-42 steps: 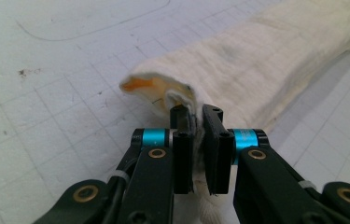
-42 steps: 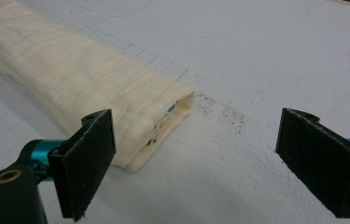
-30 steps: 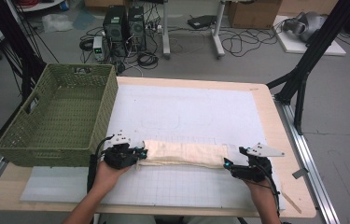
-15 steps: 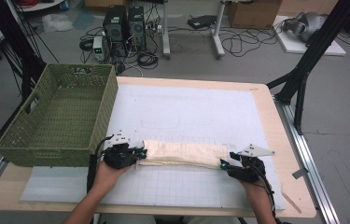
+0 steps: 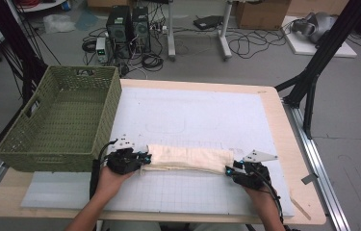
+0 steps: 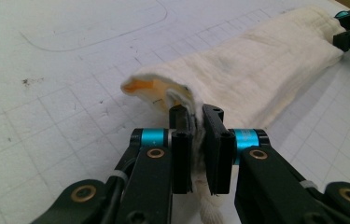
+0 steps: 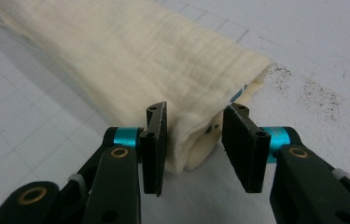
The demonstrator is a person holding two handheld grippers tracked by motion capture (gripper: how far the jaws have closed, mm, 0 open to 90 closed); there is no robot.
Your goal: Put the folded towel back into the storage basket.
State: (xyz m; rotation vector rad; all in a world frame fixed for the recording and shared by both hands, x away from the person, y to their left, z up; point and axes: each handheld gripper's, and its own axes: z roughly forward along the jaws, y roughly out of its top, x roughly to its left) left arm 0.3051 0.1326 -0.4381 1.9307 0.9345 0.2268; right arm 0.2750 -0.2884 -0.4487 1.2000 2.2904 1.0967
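Basically mid-fold: folded cream cloth (image 5: 187, 159) lay along the desk (image 5: 274, 101) front. Left gripper (image 6: 196, 123) jaws clamped its end; right gripper (image 7: 196, 128) jaws apart, straddling the other corner. Next, right probably needs closing.

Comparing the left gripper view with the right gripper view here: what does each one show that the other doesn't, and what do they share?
Left gripper view alone: the left gripper with its jaws shut on one end of the folded cream cloth, a yellowish inner layer showing at the lifted fold, and the other gripper's blue-tipped jaws at the cloth's far end.

Right gripper view alone: the right gripper with its jaws open on either side of the cloth's other end, not closed on it, and dark specks on the mat nearby.

Both: the cream cloth lying on the white gridded mat.
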